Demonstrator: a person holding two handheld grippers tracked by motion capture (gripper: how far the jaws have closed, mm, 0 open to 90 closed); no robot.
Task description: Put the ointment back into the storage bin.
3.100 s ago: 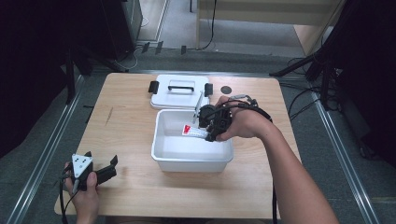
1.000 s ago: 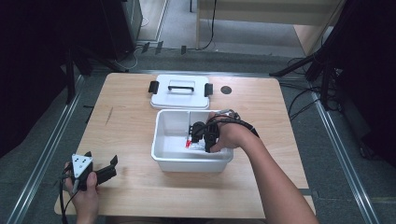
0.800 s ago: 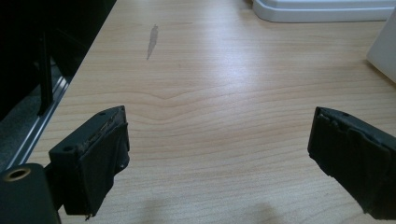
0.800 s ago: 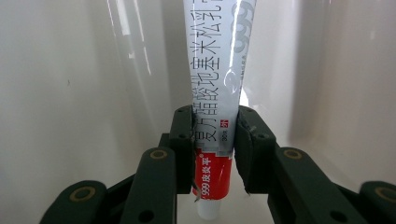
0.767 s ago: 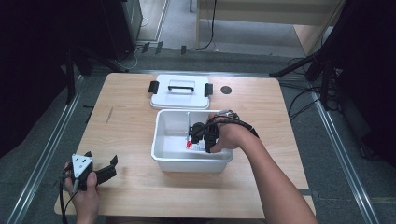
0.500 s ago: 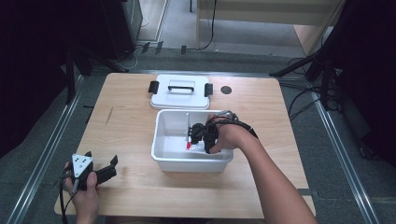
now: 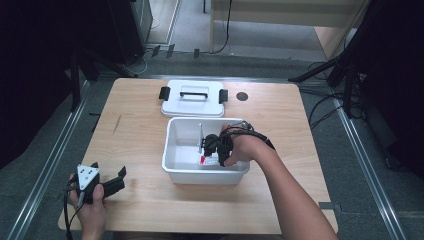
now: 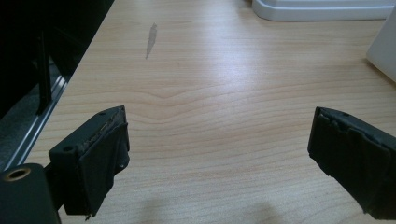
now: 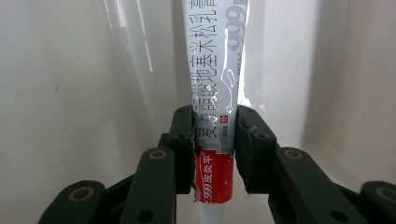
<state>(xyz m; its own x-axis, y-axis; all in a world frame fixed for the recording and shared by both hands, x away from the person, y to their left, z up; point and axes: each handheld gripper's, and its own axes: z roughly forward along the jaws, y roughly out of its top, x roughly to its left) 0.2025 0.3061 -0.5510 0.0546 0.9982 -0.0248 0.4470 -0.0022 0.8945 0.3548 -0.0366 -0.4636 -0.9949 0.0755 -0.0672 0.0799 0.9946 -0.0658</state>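
While I count what is on the counter [image 7: 140, 125], I find one white bin [image 7: 175, 150], one lid [image 7: 192, 98] lying just behind it, and one tube [image 9: 215, 93]. My right tool [image 7: 206, 147] sits inside the bin, its two jaws clenched on the tube's red-and-silver end; in the right gripper view the tube stands between the pads against the white wall. My left tool [image 8: 219, 154] rests at the counter's near left corner, well apart from the bin, its two jaws spread wide with nothing between them.
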